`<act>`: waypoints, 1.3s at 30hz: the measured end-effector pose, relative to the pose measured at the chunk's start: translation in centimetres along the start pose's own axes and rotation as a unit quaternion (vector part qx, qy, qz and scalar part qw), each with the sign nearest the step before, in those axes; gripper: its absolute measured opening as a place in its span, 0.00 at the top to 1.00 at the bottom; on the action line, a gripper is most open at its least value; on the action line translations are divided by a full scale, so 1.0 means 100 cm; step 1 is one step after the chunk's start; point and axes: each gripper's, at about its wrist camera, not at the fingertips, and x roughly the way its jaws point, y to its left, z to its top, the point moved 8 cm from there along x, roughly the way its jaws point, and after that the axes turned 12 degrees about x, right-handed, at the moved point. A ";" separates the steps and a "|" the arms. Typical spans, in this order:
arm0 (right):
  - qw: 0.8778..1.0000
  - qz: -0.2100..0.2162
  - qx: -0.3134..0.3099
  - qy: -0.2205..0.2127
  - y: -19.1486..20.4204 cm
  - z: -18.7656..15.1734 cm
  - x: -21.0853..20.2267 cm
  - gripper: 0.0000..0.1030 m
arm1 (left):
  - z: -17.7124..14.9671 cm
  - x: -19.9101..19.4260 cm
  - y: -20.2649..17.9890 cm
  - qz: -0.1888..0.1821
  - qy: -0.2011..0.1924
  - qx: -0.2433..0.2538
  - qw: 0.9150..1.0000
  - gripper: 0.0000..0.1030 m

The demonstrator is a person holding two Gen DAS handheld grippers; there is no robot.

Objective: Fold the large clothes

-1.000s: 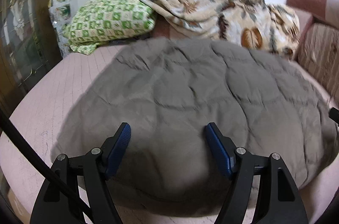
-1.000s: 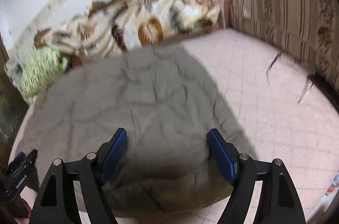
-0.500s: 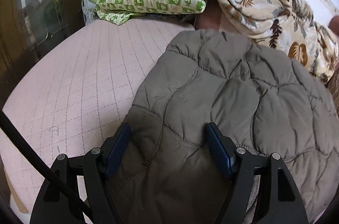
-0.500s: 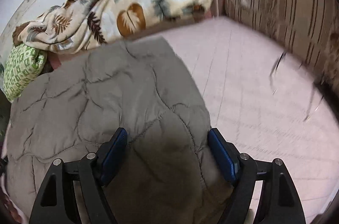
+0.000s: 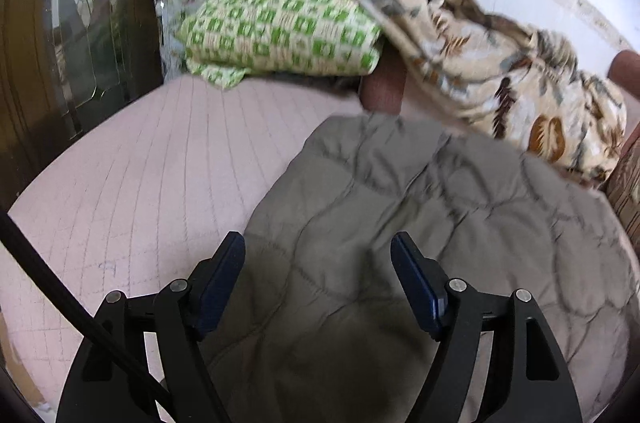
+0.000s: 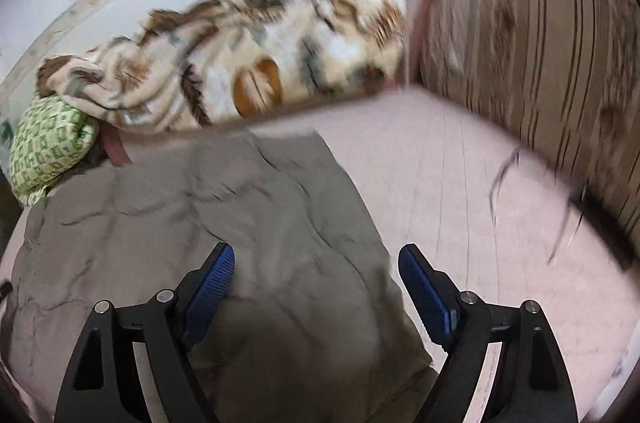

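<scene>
A grey-olive quilted garment lies spread flat on the pink bed. In the left wrist view my left gripper is open above the garment's left edge. Its left finger is over the bed sheet and its right finger over the cloth. The right wrist view shows the same garment from its other side. My right gripper hangs over the right edge with its jaws opening. Cloth shows between the blue pads, which do not press on it.
A green checked pillow and a leaf-print blanket lie along the white wall behind the garment. A striped cushion back borders the bed on the right. A dark wooden door with glass stands at the left.
Both views have swung from the garment's middle out to its sides: left gripper to the left edge, right gripper to the right edge. The right gripper's fingers stand a little wider.
</scene>
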 end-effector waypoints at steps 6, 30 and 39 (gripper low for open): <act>0.996 0.056 -0.049 0.041 0.054 -0.025 0.011 0.15 | -0.002 0.007 -0.037 -0.042 0.018 0.042 0.998 0.27; 0.991 0.110 -0.002 0.070 0.034 -0.043 -0.033 0.14 | -0.040 -0.040 -0.018 -0.046 0.015 0.028 0.998 0.27; 0.992 0.096 -0.021 0.081 0.030 -0.084 -0.058 0.14 | -0.078 -0.062 -0.034 -0.033 0.018 0.076 0.996 0.27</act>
